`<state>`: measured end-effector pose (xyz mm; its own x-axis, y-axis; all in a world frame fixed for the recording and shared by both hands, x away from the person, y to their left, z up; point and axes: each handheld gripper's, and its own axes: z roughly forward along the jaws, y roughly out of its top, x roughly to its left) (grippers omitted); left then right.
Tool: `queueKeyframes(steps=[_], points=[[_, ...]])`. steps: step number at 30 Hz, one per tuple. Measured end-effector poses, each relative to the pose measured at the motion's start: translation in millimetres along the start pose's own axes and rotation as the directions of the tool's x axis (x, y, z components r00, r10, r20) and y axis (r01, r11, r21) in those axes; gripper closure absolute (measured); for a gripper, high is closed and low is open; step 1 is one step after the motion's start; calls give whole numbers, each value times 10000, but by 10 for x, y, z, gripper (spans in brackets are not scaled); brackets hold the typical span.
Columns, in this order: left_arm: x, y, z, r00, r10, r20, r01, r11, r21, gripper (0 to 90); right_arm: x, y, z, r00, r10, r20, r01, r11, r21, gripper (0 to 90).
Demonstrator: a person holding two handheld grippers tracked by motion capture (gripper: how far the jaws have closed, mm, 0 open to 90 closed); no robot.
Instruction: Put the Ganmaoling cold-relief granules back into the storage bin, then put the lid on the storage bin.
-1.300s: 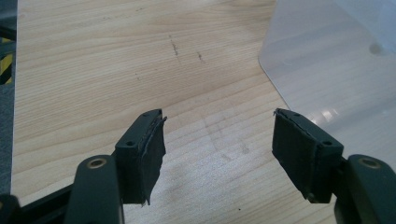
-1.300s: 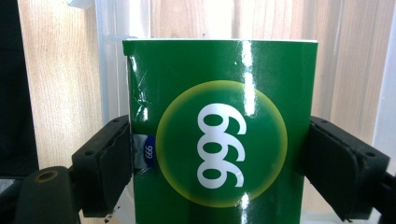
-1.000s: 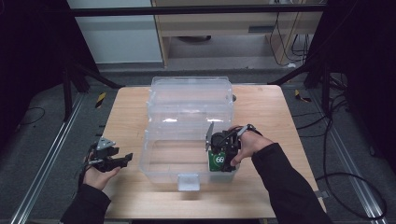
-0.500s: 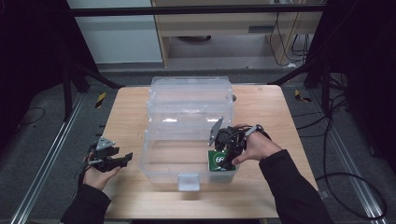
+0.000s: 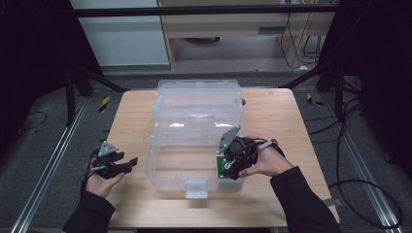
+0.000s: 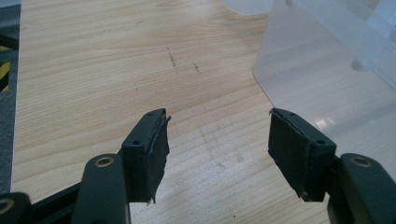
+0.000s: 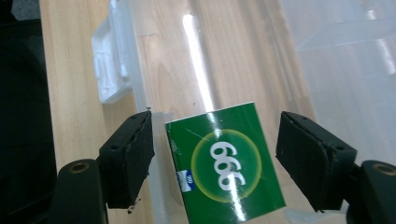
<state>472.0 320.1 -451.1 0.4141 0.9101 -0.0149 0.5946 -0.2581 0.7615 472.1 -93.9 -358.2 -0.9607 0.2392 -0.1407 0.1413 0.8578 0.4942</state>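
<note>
Here, a person stands at a wooden table (image 5: 277, 116) and holds one gripper in each hand. In the middle of the table there is a clear plastic storage box (image 5: 194, 145) with its lid (image 5: 199, 99) folded open to the far side, and a white latch (image 5: 196, 189) hangs on its near wall.

The right gripper (image 7: 215, 154) is at the near right corner of the box, held by the right hand (image 5: 265, 162). In the right gripper view, a green packet (image 7: 224, 163) with a pale yellow ring and the white number 666 lies between the two black jaws. The jaws have just been closing, but on both sides a gap remains between the pads and the packet, so they do not pinch it; they are spread. The packet is inside the box, close to the near wall, and it seems a little tilted. In the high view the green packet (image 5: 226, 167) is just under this gripper.

The left gripper (image 6: 217, 154) is on the left of the box, near it but not touching, over bare wood. Its jaws have just been closing a little as well, yet they are wide apart with nothing between them. In the high view the left hand (image 5: 99, 182) holds the left gripper (image 5: 132, 161) low, and it points toward the left wall of the box.
</note>
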Motion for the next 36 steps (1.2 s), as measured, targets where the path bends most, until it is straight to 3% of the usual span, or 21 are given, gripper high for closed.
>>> queueKeyframes(steps=[11,18,20,31,36], points=[[6,22,-39,10000,-18,11,19,9996,-291,384,121,86,92,9998,-171,-44,169,9988,-463,315],[-1,31,-55,10000,-39,17,40,9994,-355,386,177,115,176,9993,-116,-350,94,9979,-643,369],[-1,33,-54,10000,-46,16,46,9993,-366,387,182,110,202,9982,68,-596,-103,9982,-587,383],[-14,37,-56,10000,-9,-49,7,9993,-366,392,289,146,355,9924,-561,-1097,531,9981,-306,468],[-9,33,-48,10000,-8,-48,6,9995,-307,394,311,162,415,9899,-605,-1282,595,9982,-115,510]])
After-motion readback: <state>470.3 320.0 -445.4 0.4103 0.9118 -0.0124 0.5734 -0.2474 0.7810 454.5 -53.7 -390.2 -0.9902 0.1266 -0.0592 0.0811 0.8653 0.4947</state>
